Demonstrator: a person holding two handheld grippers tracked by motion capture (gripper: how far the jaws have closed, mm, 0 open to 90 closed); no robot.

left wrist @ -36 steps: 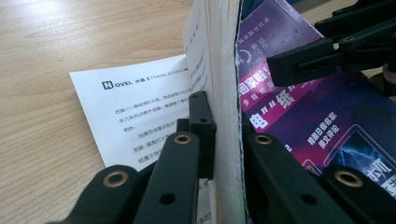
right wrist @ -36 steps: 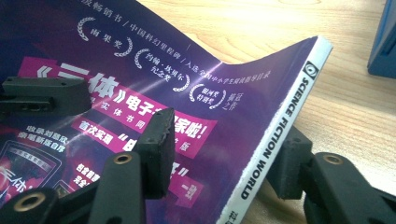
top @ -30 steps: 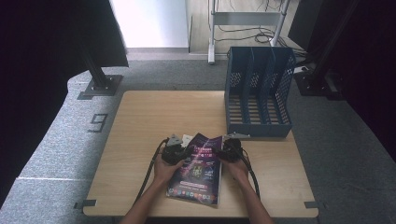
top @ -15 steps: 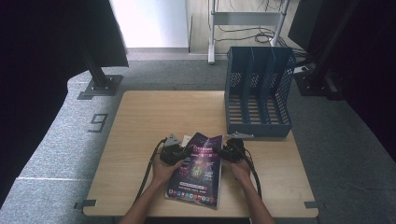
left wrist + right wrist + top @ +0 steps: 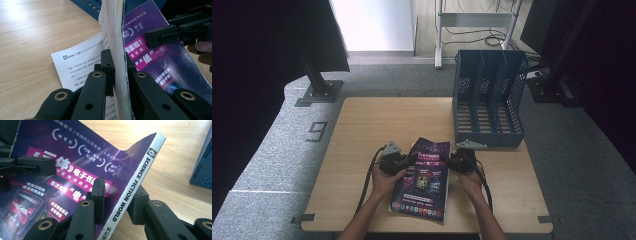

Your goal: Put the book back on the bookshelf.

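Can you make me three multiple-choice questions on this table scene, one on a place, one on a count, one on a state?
1. Where does the blue file rack stand?
A. far right of the table
B. near left corner
C. on the floor

2. How many slots does the rack have?
A. one
B. three
C. six

3. How is the magazine held?
A. by neither gripper
B. by the left gripper alone
C. by both, with the right gripper at its spine

Answers: 1 A, it stands beyond the magazine; 2 B, two dividers; 3 C, jaws straddle both edges.

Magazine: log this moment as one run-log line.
magazine on table | left gripper shut on page edge | right gripper jaws around spine | file rack behind
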